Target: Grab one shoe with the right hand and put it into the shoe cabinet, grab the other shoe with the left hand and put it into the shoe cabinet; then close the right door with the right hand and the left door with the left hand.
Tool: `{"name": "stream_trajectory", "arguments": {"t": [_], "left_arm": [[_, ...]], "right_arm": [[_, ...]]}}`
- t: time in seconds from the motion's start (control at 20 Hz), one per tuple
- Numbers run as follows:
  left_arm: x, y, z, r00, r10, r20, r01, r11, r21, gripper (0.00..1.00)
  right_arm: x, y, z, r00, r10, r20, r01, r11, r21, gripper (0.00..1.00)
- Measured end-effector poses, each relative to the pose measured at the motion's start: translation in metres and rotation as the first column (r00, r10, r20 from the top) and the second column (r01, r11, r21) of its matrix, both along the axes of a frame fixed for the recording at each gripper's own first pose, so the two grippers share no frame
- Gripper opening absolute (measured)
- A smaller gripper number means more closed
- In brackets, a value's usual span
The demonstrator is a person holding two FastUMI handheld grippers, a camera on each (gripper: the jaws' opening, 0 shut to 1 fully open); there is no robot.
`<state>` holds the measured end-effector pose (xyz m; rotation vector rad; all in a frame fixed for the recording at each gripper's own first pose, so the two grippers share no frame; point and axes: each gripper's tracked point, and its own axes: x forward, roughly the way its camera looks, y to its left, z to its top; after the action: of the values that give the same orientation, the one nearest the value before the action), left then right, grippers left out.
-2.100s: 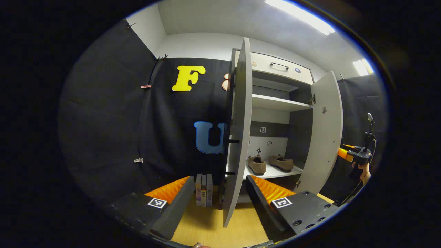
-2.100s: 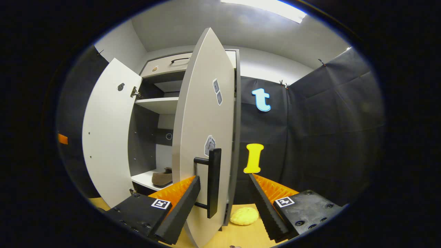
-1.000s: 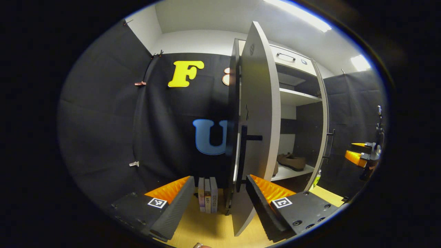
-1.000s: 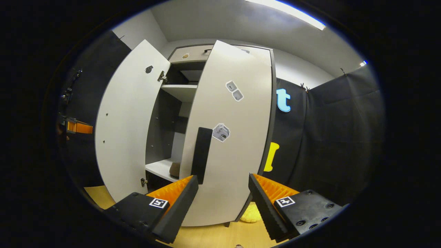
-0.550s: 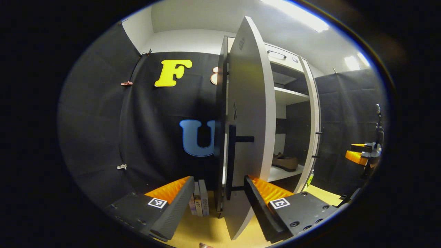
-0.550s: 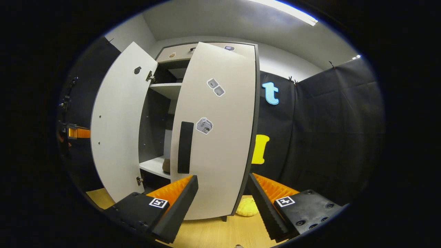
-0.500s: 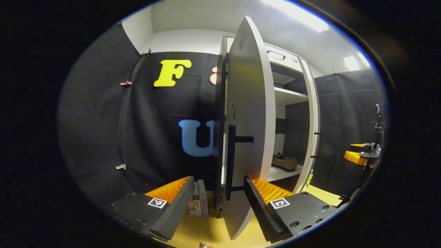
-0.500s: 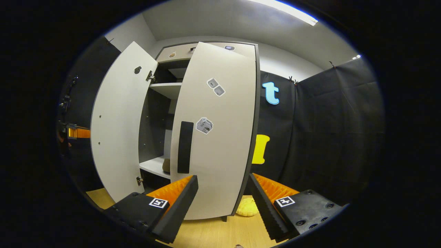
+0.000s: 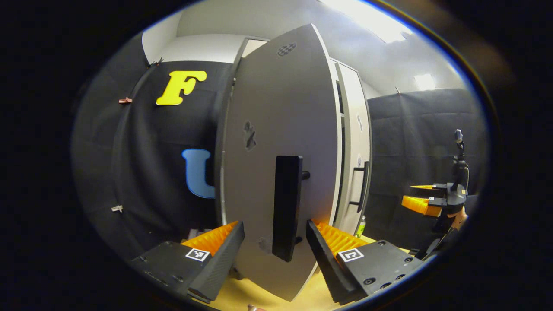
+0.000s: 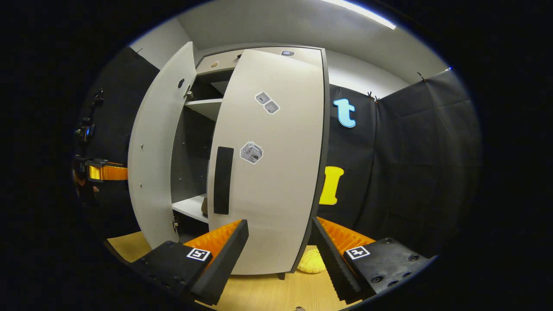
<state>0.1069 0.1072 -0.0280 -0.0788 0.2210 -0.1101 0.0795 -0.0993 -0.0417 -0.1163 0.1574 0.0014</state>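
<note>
- While my left gripper [image 9: 275, 235] gapes wide, its grey left door [image 9: 268, 129] stands half-shut, black handle [image 9: 287, 207] between the fingers
- My right gripper [image 10: 280, 235] is wide too, right door [image 10: 276, 172] nearly closed

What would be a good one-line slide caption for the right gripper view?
Open right gripper faces the nearly closed right door of the shoe cabinet; left door ajar.

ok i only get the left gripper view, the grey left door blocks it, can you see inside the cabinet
observer: Yes, the right gripper view has the grey left door open, with the white lower shelf showing in the gap.
operator: any shoe there
observer: A brown shoe peeks out on that shelf, beside the edge of the grey right door.
operator: anything on the floor
observer: A yellow lumpy object lies on the wooden floor by the right door's foot.
</note>
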Motion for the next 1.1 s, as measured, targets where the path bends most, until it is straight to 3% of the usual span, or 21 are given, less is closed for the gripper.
{"name": "stream_trajectory", "arguments": {"t": [0.15,0.25,0.35,0.55,1.1], "left_arm": [[0.013,-0.035,0.009,0.998,-0.052,0.029,0.052,0.999,-0.011,0.94],[0.012,-0.045,0.012,0.997,-0.07,0.026,0.069,0.997,0.042,0.95],[0.003,-0.046,0.012,0.998,-0.065,0.022,0.063,0.995,0.071,0.95],[-0.015,-0.043,0.014,0.999,-0.046,0.017,0.045,0.998,0.033,0.95],[-0.048,-0.026,0.004,1.0,0.009,-0.025,-0.007,0.998,0.064,0.95]], "right_arm": [[-0.002,-0.008,0.005,1.0,-0.007,0.015,0.007,1.0,0.011,0.97],[-0.005,-0.012,0.008,1.0,-0.013,0.021,0.013,1.0,0.019,0.98],[-0.009,-0.013,0.01,1.0,-0.013,0.023,0.012,1.0,0.026,0.97],[-0.015,-0.009,0.009,1.0,0.001,0.016,-0.001,1.0,0.023,0.98],[-0.025,0.018,0.012,0.999,0.044,0.012,-0.044,0.999,0.016,0.97]]}}
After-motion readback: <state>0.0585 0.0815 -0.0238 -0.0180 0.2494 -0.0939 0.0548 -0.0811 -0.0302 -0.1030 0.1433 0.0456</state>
